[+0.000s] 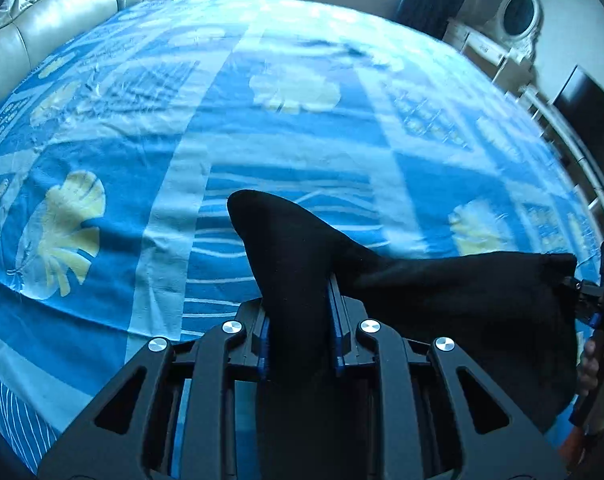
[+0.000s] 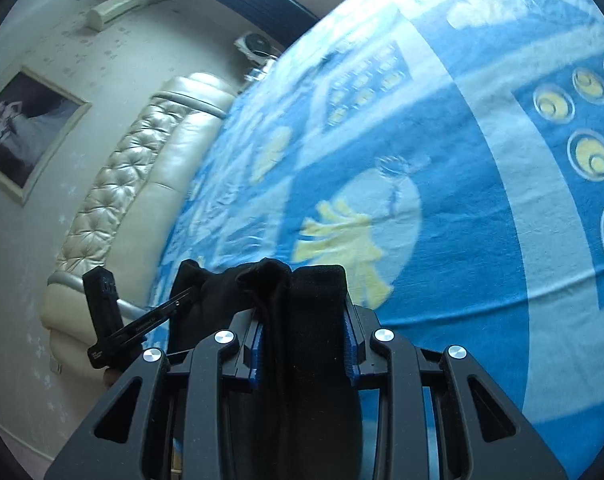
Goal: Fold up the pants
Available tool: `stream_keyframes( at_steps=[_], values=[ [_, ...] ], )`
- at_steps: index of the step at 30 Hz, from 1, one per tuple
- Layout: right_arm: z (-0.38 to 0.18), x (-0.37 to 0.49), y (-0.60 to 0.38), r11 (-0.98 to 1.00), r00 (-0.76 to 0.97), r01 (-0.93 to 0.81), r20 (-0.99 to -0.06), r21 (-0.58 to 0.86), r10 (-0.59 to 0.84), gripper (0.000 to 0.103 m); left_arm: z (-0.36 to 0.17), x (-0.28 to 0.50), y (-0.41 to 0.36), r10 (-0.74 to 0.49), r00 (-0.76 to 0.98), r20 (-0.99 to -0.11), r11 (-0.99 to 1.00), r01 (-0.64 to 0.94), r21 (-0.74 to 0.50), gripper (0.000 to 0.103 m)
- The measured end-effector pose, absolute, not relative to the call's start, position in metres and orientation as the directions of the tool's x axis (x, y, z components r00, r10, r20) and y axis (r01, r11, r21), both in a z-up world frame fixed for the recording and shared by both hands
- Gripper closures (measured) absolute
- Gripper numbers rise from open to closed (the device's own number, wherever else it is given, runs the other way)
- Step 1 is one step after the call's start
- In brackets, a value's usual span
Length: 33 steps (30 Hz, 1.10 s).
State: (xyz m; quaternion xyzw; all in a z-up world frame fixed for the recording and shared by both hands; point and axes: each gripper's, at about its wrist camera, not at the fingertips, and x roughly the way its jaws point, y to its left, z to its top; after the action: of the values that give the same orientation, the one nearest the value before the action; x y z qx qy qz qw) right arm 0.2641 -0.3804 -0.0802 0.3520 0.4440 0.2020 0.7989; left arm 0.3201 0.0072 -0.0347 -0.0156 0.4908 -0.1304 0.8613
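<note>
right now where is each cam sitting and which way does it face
Left wrist: sits on the left gripper, looks along its fingers across the blue bedspread toward the windows; the black pants are clamped, the right gripper at right edge.
Right wrist: sits on the right gripper, tilted, facing the bedspread and cream headboard; the left gripper shows at left.
Shared: pants, bedspread, headboard, each other's gripper.

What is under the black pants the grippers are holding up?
Under the black pants lies the blue bedspread with yellow leaf shapes. Both the left gripper and the right gripper pinch the cloth. The patch of bedspread directly behind the fabric is hidden.
</note>
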Motion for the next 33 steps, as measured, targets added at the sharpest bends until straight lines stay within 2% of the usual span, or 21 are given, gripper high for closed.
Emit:
stream_keyframes(
  at_steps=[7,33],
  values=[
    [-0.111,0.268,-0.390,0.596,0.508,0.040,-0.530,0.802,0.679,0.072,-0.052,0.322,0.012,-0.251,0.485,-0.838,0.964,0.201,-0.173,0.073],
    [-0.111,0.266,-0.393,0.573,0.511,0.068,-0.522,0.817,0.683,0.069,-0.055,0.325,0.015,-0.278,0.470,-0.838,0.958,0.201,-0.205,0.071]
  ],
)
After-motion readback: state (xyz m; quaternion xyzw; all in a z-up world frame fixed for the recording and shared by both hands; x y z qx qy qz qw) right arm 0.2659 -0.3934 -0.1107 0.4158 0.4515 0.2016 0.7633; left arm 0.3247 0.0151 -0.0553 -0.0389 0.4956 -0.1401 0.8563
